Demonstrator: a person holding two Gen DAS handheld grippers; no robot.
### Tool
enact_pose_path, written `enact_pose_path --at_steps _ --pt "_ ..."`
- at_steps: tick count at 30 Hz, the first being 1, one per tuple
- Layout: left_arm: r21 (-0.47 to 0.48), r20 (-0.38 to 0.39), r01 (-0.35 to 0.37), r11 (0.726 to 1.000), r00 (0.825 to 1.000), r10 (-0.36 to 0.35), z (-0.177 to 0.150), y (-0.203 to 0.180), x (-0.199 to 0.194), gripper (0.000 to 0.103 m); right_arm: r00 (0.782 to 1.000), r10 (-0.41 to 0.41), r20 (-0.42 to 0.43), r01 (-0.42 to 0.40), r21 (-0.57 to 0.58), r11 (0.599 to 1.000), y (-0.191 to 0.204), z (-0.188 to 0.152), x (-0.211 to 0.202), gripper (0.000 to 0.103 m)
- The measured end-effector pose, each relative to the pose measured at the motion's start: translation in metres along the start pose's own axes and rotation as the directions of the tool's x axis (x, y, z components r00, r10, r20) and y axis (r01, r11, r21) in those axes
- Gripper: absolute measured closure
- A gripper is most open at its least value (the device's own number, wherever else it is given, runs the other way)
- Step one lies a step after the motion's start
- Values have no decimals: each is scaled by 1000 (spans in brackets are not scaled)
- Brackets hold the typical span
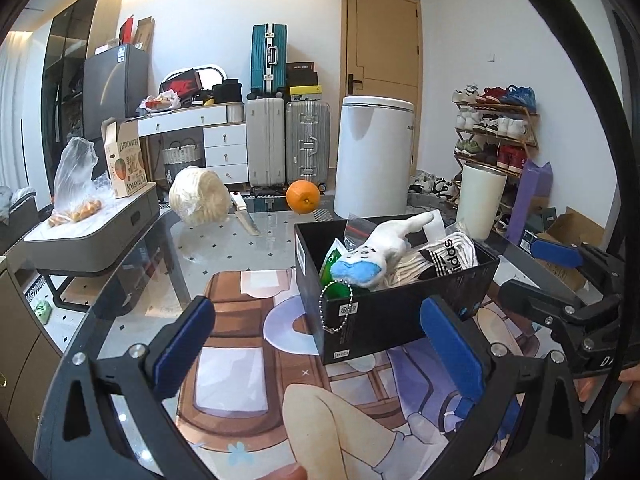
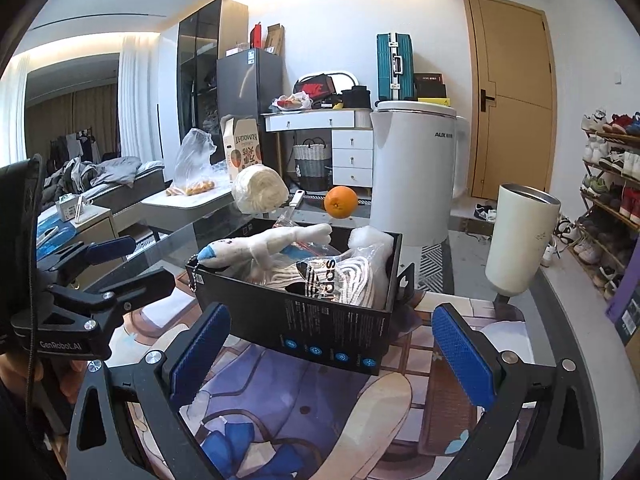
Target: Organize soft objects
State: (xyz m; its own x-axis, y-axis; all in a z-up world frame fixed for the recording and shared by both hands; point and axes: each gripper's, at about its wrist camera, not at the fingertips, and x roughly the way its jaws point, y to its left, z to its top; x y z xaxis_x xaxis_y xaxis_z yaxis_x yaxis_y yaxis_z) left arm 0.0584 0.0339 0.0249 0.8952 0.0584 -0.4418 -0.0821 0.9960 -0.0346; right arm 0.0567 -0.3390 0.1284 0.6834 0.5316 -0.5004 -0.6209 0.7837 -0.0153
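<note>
Both grippers hover empty over the printed mat on the glass tabletop, jaws spread wide: left gripper, right gripper. Black box sits on the mat between them, holding a white plush toy with a blue end, its ball chain hanging over the box wall, plus striped socks in clear wrap and a green packet, mostly hidden under the plush. Box bottom not visible. Behind: orange, knife partly hidden, wrapped pale bundle, white tumbler, kettle. Thumb cut off at the left view's bottom edge.
</note>
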Motion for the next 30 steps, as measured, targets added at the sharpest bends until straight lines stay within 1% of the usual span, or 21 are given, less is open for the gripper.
enact_pose_path --at_steps 10,13,30 --pt "-11 8 11 1000 1000 -11 -1 2 -2 0 1000 -24 16 25 -13 1000 3 -1 -4 1" --pt "-13 -1 11 1000 1000 -11 0 2 0 0 999 -32 21 33 -13 999 2 -2 -5 0" --pt "-16 0 9 1000 1000 -9 -2 2 2 0 999 -32 23 32 -10 999 2 -4 -6 0"
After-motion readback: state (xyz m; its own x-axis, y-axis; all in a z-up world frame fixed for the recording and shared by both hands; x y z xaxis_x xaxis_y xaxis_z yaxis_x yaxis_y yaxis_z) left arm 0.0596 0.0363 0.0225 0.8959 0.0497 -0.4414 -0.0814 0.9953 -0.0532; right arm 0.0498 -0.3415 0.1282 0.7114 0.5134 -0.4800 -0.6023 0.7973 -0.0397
